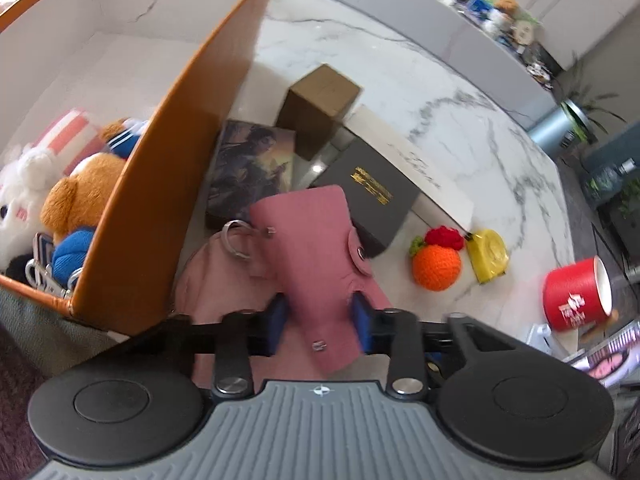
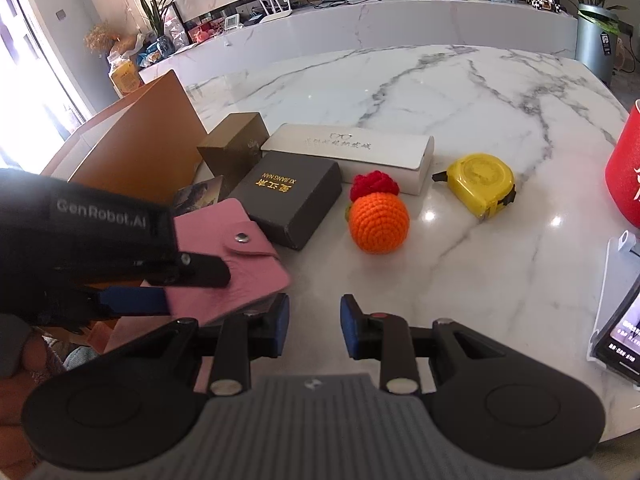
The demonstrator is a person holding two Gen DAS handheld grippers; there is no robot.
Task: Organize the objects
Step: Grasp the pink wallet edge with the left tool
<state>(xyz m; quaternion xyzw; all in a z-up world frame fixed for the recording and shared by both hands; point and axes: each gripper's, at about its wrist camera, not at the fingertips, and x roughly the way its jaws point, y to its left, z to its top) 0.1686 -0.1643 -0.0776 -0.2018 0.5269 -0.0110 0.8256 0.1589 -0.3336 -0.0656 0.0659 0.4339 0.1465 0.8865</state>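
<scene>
Objects for sorting are split between an orange box (image 1: 168, 184) at the left of the left wrist view and the marble surface (image 2: 400, 92). Inside the box lie plush toys (image 1: 76, 196), a blue knitted ball (image 1: 72, 252) and some metal clips, so part of the job looks done. On the surface remain a brown cube box (image 1: 316, 110), a picture-printed box (image 1: 250, 172), a dark grey box with gold lettering (image 2: 286, 196), a white glasses case (image 2: 352, 156), an orange crocheted fruit (image 2: 378, 222), a yellow tape measure (image 2: 482, 184) and a red tub (image 1: 576, 296).

The left claw (image 1: 320, 316) pinches a pink snap wallet (image 1: 312, 248) between its blue pads, low in the frame just beside the box's outer wall; judging by that, the wallet is the item in hand and most of the loose things are yet to go in. Whether it is lifted clear of the surface I cannot tell. The right claw (image 2: 314, 322) holds nothing, its pads a small gap apart over bare marble.

Only the left wrist view looks into the box and shows its contents, plus a key ring (image 1: 238, 238) by the wallet. Only the right wrist view shows the left claw from the side, the wallet's snap flap closed, and a phone on a stand (image 2: 620, 312) at the right edge.
</scene>
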